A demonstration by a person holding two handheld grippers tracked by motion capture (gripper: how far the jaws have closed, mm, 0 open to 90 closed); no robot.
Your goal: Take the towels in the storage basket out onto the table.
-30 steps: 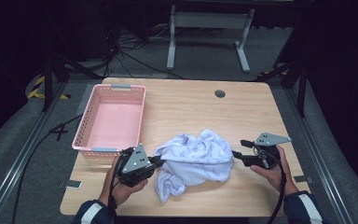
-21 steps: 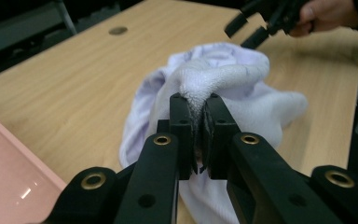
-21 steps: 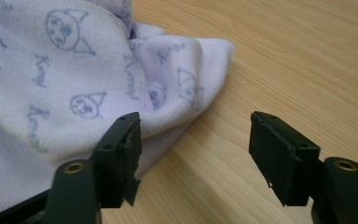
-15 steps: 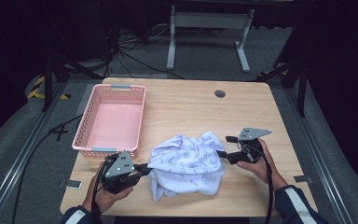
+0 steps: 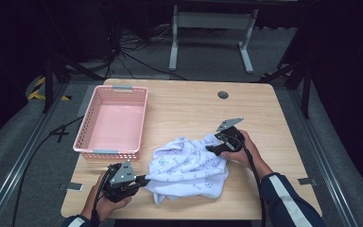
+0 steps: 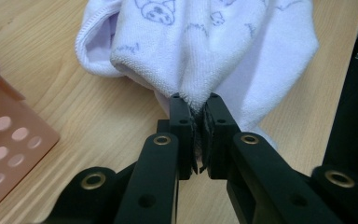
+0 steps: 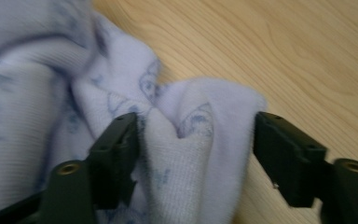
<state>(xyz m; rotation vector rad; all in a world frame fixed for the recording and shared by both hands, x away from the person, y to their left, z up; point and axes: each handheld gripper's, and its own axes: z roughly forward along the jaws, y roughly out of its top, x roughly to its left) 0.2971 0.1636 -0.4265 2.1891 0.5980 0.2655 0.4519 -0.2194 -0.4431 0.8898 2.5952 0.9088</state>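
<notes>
We saw a crumpled pale lilac towel (image 5: 189,168) with small printed figures lying on the near middle of the wooden table (image 5: 189,106). At the near left, the left gripper (image 5: 142,179) had its fingers (image 6: 182,126) pinched tight on a folded edge of the towel, the terry cloth bunched between the pads. At the right, the right gripper (image 5: 209,147) reached into the towel's far right side. Its fingers (image 7: 116,149) stood fairly wide and had just been closing, with a raised fold of the cloth between them. The left finger touched the cloth, while the right finger stood just beside the fold; we could not tell that it pressed on it. A pink perforated basket (image 5: 123,90) stood on the far left of the table, apart from the towel.
</notes>
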